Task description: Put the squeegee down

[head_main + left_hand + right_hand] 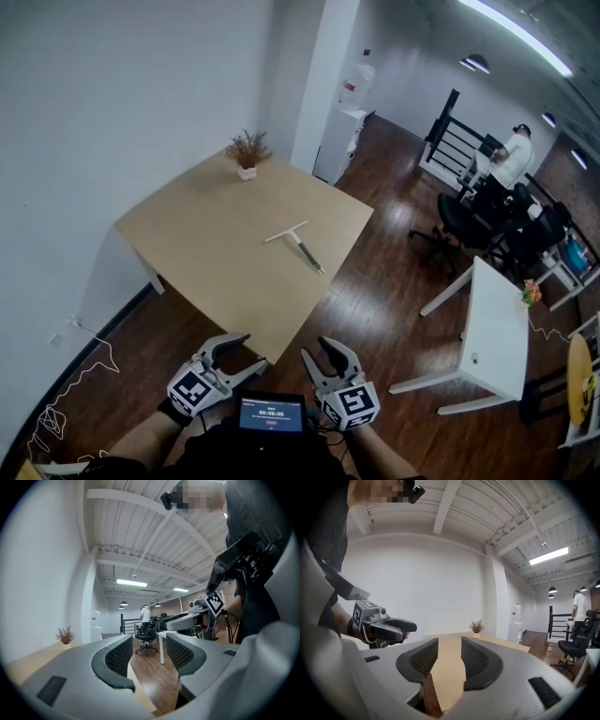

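Note:
The squeegee lies flat on the light wooden table, its white blade toward the wall and its handle pointing at the near right edge. No gripper touches it. My left gripper and right gripper hang side by side off the table's near corner, well short of the squeegee. In the left gripper view the left gripper stands open with nothing between its pads. In the right gripper view the right gripper is also open and empty, facing along the tabletop. The squeegee shows in neither gripper view.
A small potted plant stands at the table's far corner by the white wall. A white table, office chairs and a person are off to the right on the wood floor. A water dispenser stands behind the pillar.

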The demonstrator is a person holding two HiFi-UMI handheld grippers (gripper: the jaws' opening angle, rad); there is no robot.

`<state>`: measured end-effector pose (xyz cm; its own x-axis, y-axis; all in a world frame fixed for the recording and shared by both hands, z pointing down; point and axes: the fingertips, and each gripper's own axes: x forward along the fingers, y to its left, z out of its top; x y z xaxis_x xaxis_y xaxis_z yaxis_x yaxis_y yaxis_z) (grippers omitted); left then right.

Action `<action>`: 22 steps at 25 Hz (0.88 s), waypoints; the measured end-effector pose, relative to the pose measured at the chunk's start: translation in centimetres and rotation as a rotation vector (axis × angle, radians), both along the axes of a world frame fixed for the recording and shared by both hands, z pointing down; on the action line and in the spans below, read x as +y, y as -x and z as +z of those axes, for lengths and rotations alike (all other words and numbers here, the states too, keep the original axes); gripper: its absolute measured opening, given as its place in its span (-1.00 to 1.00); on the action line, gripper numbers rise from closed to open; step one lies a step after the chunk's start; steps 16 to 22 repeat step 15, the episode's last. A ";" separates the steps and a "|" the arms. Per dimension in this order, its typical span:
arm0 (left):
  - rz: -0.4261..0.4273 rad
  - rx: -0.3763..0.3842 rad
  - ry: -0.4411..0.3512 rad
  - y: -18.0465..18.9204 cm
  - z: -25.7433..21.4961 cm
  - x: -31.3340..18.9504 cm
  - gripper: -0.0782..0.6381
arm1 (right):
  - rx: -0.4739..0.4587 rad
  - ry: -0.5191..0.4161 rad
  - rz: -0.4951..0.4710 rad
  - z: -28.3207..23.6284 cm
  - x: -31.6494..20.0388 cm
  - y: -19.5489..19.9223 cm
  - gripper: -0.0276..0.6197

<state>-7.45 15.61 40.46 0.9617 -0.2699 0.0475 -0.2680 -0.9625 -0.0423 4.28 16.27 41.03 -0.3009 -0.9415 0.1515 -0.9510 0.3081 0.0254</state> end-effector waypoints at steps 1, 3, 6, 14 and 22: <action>-0.003 0.000 -0.001 0.1 0.0 0.0 -0.13 | 0.010 0.001 0.000 0.0 0.1 -0.1 -0.36; -0.007 0.002 0.001 0.0 -0.1 0.1 -0.13 | 0.018 0.007 0.003 0.0 0.3 -0.3 -0.36; -0.005 -0.003 0.003 0.0 0.0 0.4 -0.13 | 0.012 0.019 0.008 0.1 0.4 -0.5 -0.37; -0.005 -0.001 0.004 0.0 -0.2 0.4 -0.13 | 0.001 0.004 -0.004 0.0 0.4 -0.1 -0.37; -0.009 0.003 0.015 0.0 -0.4 0.4 -0.13 | 0.003 0.001 -0.006 -0.1 0.4 -0.1 -0.37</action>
